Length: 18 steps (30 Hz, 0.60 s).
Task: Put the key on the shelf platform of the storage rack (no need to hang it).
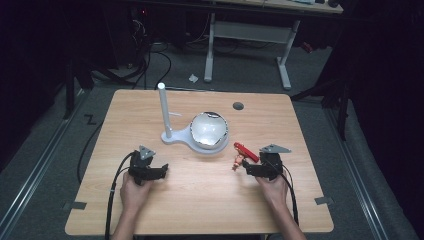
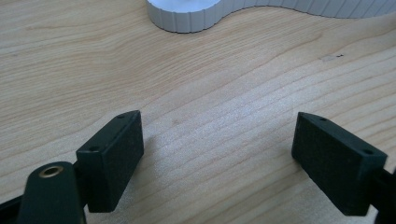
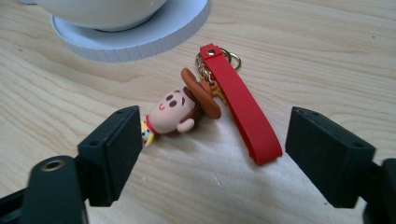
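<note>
While the left gripper (image 1: 162,170) rests released on the table (image 1: 200,200), the right gripper (image 3: 212,140), jaws spread, brackets a figurine keychain (image 3: 205,105).

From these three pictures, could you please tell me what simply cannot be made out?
- Keychain figure: its lower body is hidden behind a jaw of the right gripper in the right gripper view; in the high view it is too small to read.
- White stand: cut off by the top edge in the left gripper view.
- Bowl: glare in the high view hides any contents.
</note>
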Tool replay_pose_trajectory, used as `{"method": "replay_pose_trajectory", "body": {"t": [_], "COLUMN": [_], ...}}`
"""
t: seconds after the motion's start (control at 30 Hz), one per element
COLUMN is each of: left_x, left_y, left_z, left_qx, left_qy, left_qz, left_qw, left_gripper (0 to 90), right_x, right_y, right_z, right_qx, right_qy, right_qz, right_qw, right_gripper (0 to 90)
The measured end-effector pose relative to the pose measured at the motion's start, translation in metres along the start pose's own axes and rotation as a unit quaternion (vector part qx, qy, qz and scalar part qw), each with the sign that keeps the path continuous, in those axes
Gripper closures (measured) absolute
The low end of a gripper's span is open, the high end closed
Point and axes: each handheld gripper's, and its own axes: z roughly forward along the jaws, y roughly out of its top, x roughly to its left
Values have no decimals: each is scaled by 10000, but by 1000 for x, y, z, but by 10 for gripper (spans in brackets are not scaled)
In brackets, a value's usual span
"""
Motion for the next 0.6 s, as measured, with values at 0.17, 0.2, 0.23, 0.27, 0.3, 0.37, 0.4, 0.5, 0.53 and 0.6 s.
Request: {"method": "replay_pose_trajectory", "body": {"t": [0.17,0.2,0.23,0.27,0.3,0.37,0.4,0.5,0.53,0.6], "left_x": [0,0,0,0,0,0,0,0,0,0], "left_y": [0,0,0,0,0,0,0,0,0,0], "left_z": [0,0,0,0,0,0,0,0,0,0], "left_qx": [0,0,1,0,0,0,-2,-1,-1,-1], "left_qy": [1,1,1,2,2,2,2,2,2,2], "left_qz": [0,2,0,0,0,-1,-2,-1,-2,-2], "left_qw": [10000,10000,10000,10000,10000,10000,10000,10000,10000,10000], "left_gripper": [171,171,171,171,171,171,171,171,171,171], "right_x": [2,2,3,3,3,4,4,4,3,2], "right_y": [7,7,9,10,10,13,14,14,14,13], "right_z": [14,14,20,23,23,29,31,35,37,40], "right_qx": [17,17,144,161,161,248,287,352,385,429], "right_qy": [-81,-81,-95,-100,-100,-108,-105,-133,-137,-129], "right_qz": [64,64,78,54,54,25,44,40,43,46], "right_qw": [9999,9999,9998,9998,9998,9996,9995,9993,9992,9990], "right_gripper": [124,124,100,95,95,77,75,72,72,72]}}
